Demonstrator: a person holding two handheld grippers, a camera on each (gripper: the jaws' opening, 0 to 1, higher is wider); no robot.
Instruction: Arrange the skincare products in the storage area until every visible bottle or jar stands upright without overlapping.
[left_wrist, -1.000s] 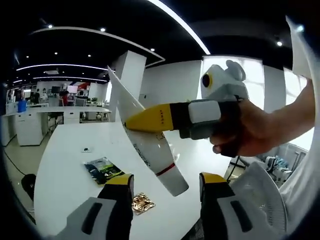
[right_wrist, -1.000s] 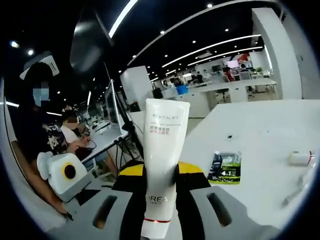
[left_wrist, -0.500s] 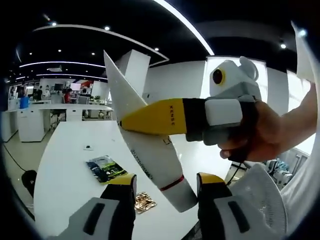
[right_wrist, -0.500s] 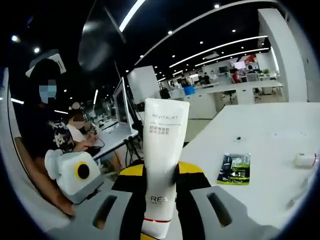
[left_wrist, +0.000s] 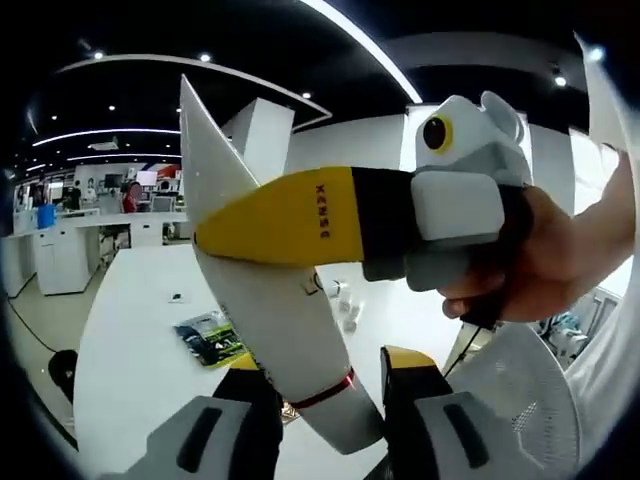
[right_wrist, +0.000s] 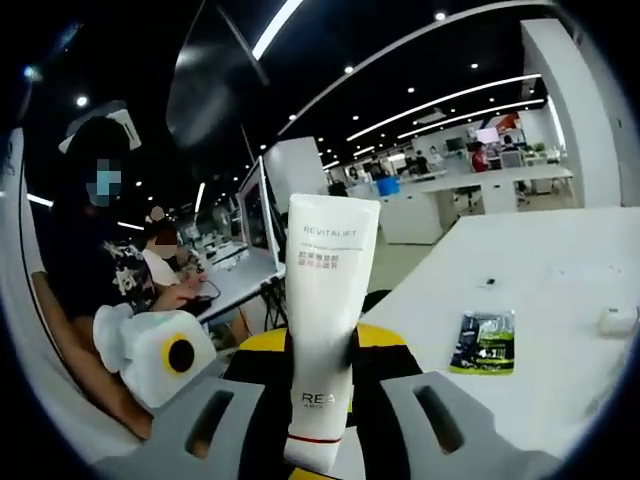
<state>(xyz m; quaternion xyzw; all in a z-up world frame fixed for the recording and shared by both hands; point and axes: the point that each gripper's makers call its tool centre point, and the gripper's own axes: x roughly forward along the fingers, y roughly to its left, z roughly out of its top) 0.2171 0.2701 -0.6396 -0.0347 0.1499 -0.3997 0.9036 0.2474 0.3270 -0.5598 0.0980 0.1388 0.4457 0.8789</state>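
A white tube (left_wrist: 262, 310) with a red band near its cap is held up in the air, clear of the white table (left_wrist: 130, 330). My right gripper (left_wrist: 215, 235) comes in from the right with its yellow jaws shut on the tube's middle. In the right gripper view the tube (right_wrist: 325, 300) stands upright between my right gripper (right_wrist: 325, 345) jaws, cap end down. The cap end sits between the jaws of my left gripper (left_wrist: 333, 385), which flank it closely. Whether they press on it I cannot tell.
A green sachet (left_wrist: 210, 338) (right_wrist: 487, 342) lies flat on the table (right_wrist: 560, 300). A small white jar (right_wrist: 620, 320) stands near the right edge. Seated people (right_wrist: 170, 270) work at a desk on the left. A hand (left_wrist: 560, 260) holds the right gripper.
The tube and right gripper have come closer to the left gripper. The cap end has dropped between the left jaws, and the gap between those jaws has narrowed.
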